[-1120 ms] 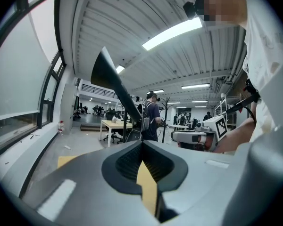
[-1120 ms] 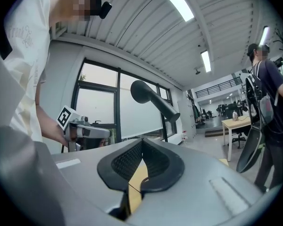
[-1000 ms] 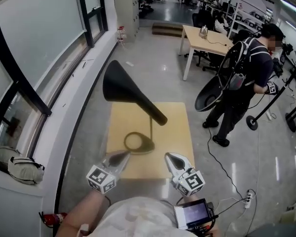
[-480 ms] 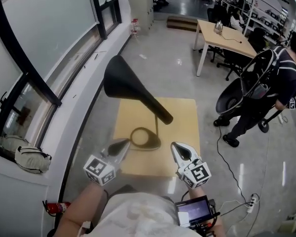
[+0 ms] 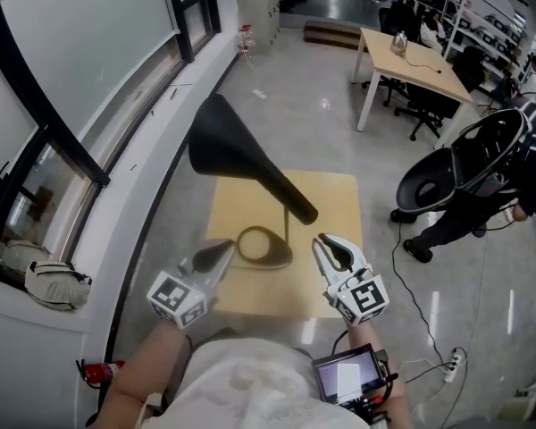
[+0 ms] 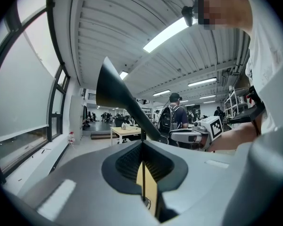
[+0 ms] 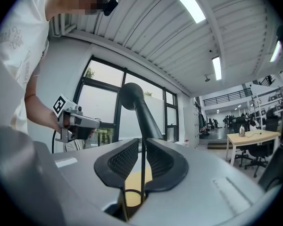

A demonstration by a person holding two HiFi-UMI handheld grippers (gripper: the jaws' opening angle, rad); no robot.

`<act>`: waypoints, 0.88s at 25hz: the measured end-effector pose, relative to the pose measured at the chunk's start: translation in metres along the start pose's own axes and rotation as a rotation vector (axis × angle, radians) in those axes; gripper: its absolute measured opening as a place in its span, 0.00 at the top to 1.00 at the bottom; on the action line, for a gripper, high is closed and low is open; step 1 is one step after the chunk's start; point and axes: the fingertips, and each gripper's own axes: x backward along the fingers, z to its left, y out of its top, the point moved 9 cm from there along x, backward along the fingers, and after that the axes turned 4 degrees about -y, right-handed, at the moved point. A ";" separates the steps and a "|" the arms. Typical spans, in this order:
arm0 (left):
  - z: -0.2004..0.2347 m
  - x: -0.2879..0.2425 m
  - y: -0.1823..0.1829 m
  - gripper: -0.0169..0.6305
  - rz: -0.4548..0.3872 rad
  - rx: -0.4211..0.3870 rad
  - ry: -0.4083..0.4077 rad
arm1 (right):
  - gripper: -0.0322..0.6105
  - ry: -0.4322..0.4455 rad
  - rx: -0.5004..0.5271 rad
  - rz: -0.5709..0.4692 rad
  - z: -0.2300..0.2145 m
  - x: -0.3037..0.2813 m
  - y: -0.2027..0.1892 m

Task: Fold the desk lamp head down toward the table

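Note:
A black desk lamp stands on a small wooden table [image 5: 339, 195]. Its cone head [image 5: 237, 150] is raised and tilted up to the left, above a thin stem [image 5: 287, 231] and a ring base [image 5: 262, 247]. My left gripper [image 5: 218, 256] is shut and empty, just left of the base. My right gripper [image 5: 330, 248] is to the right of the stem. Its jaws have just been opening and now stand slightly apart with nothing between them. The left gripper view shows the shut jaws [image 6: 142, 147] below the lamp head [image 6: 114, 91]. The right gripper view shows the parted jaws [image 7: 142, 149], with the lamp head [image 7: 134, 98] beyond.
A window wall and sill run along the left, with a bag [image 5: 45, 284] and a fire extinguisher [image 5: 94, 372] near them. A person with a backpack [image 5: 518, 177] and a round black chair [image 5: 447, 172] stand at the right. A desk [image 5: 411, 56] is behind. A power strip [image 5: 451, 369] lies on the floor.
Both grippers have moved forward, closer to the lamp base. The right jaws have parted slightly. The person at the right has drifted further right in the view.

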 end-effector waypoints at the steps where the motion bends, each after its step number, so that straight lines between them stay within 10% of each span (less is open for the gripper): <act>1: 0.004 -0.001 0.005 0.97 -0.010 -0.006 0.001 | 0.84 -0.001 0.012 0.002 -0.001 -0.003 0.004; 22: 0.076 0.020 0.132 0.73 -0.214 -0.181 0.022 | 0.58 0.023 0.175 0.101 -0.012 -0.052 0.020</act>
